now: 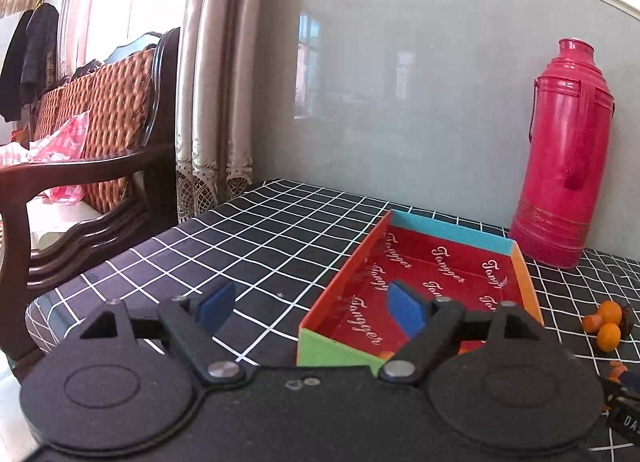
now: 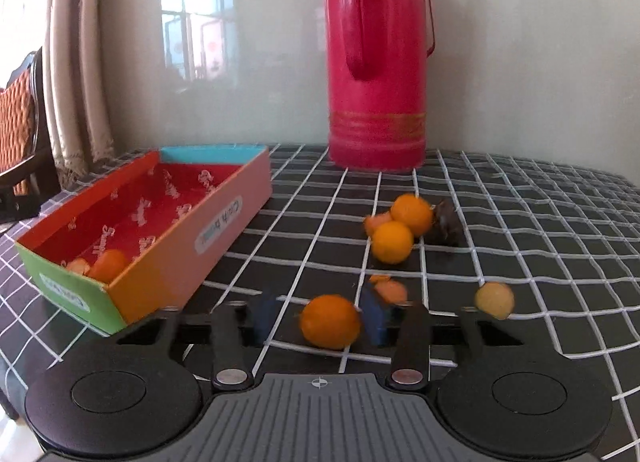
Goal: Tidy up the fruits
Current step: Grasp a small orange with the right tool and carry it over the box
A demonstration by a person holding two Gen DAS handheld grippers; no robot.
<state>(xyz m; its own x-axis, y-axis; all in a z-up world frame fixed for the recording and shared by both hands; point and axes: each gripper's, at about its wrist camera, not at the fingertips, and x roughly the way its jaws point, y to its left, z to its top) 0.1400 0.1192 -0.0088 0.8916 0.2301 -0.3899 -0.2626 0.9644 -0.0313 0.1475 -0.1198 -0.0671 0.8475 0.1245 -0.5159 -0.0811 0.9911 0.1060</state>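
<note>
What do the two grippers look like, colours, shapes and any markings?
The left gripper is matte black, with two round discs on its body, silver pivot screws, angled black link arms and blue finger pads. The right gripper looks alike, plus a grey ribbed centre plate bearing a small crosshair mark. No sleeves or cables show.

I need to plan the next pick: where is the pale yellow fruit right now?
In the right wrist view the pale yellow fruit lies on the checked tablecloth, low on the right, just right of the right gripper, apart from the orange cluster behind it.
</note>
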